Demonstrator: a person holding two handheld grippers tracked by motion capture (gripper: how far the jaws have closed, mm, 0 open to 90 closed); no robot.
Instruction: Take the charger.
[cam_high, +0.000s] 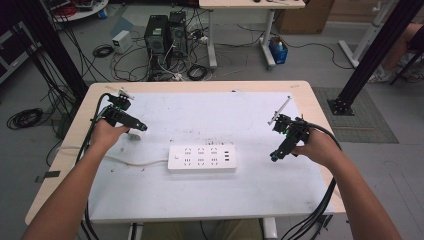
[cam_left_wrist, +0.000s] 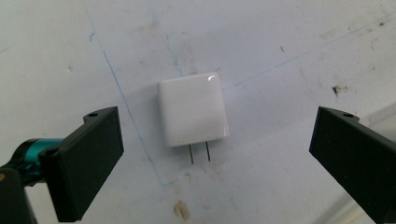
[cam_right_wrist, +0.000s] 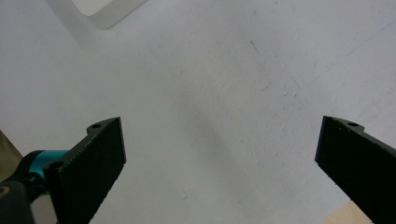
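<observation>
Your plug adapter (cam_left_wrist: 194, 111) is a small white block with a glossy top and rounded corners, nearly square in outline. It lies flat on the white table top (cam_left_wrist: 280, 42), and two thin metal prongs stick out side by side from one short edge, pointing back toward you in the left gripper view. Nothing touches it; it rests free on the scuffed surface, close beside a faint blue pen line. In the high view you find it at the table's left side (cam_high: 134, 134), left of the white power strip (cam_high: 201, 158) and apart from it.
</observation>
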